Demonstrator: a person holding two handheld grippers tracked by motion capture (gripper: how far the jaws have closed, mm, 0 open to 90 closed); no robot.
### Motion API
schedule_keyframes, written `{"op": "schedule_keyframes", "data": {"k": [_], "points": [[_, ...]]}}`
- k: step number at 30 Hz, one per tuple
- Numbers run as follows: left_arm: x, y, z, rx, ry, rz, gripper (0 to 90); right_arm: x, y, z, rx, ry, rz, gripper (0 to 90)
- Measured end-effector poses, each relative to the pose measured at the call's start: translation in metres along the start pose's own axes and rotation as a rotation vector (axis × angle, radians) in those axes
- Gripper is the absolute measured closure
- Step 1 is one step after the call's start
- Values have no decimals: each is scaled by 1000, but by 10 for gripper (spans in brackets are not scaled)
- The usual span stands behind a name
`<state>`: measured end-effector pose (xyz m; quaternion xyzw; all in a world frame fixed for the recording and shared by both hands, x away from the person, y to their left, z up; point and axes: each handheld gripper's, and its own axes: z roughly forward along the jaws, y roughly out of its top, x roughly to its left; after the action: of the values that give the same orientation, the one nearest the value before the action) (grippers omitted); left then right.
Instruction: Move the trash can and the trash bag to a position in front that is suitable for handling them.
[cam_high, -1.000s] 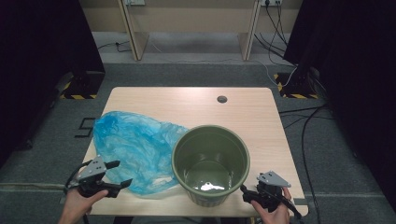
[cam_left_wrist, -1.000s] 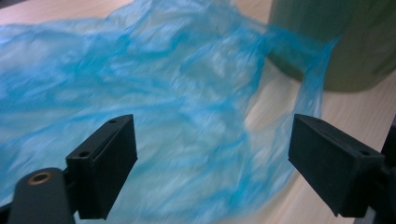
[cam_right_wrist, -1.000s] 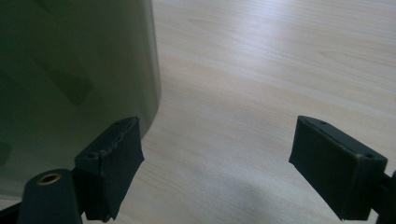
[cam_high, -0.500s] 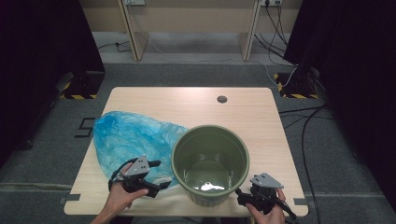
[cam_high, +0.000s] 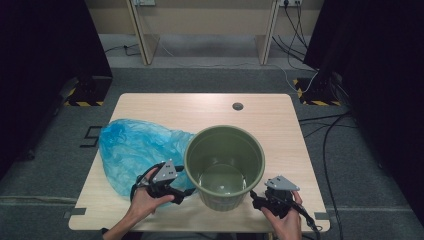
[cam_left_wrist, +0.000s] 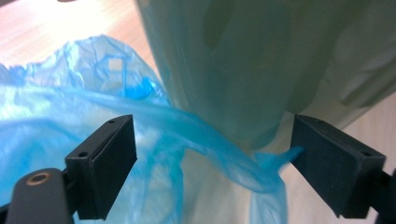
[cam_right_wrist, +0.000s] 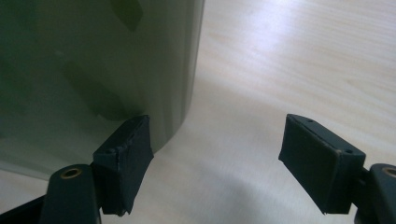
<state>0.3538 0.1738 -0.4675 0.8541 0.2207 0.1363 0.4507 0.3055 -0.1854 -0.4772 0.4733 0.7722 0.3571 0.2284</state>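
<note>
Plastic bag (cam_high: 135, 152), thin and blue, is lying crumpled on the wooden table (cam_high: 200, 107), stretching with its long axis from about 10 o'clock toward 4 o'clock, where its near end is tucking against the base of the green bin (cam_high: 225, 165). The bin is standing upright with its mouth facing up, near the table's front edge and a little right of centre. The bag's left side is reaching the table's 9 o'clock edge, while the whole far half of the table toward 12 o'clock is lying open, with a small dark hole (cam_high: 238, 106) there.

In the high view the left gripper (cam_high: 182, 192) is sitting at the bag's 5 o'clock corner, just beside the bin's 8 o'clock side. In the left gripper view (cam_left_wrist: 212, 156) its jaws are standing wide apart, with a twisted fold of the bag (cam_left_wrist: 219, 149) running between them in front of the bin wall (cam_left_wrist: 224, 60); the pads are not pressing on it.

The right gripper (cam_high: 254, 197) is waiting at the bin's 4 o'clock side. In the right gripper view (cam_right_wrist: 215, 154) its jaws have just been closing slightly yet are standing wide, with bare table (cam_right_wrist: 289, 56) between them and one pad just beside the bin wall (cam_right_wrist: 93, 60).
</note>
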Motion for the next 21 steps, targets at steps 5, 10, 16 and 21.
{"op": "schedule_keyframes", "data": {"k": [5, 10, 16, 21], "points": [[11, 12, 18, -12, 20, -10, 148, -16, 11, 13, -23, -63, 17, 230], [22, 21, 31, -28, 36, -40, 152, -26, 19, 20, -32, -84, 24, 230], [32, 29, 42, -20, 61, -67, 151, -34, 29, 28, -37, -111, 26, 231], [41, 33, 50, -20, 71, -98, 157, -36, 40, 39, -45, -110, 28, 235]]}}
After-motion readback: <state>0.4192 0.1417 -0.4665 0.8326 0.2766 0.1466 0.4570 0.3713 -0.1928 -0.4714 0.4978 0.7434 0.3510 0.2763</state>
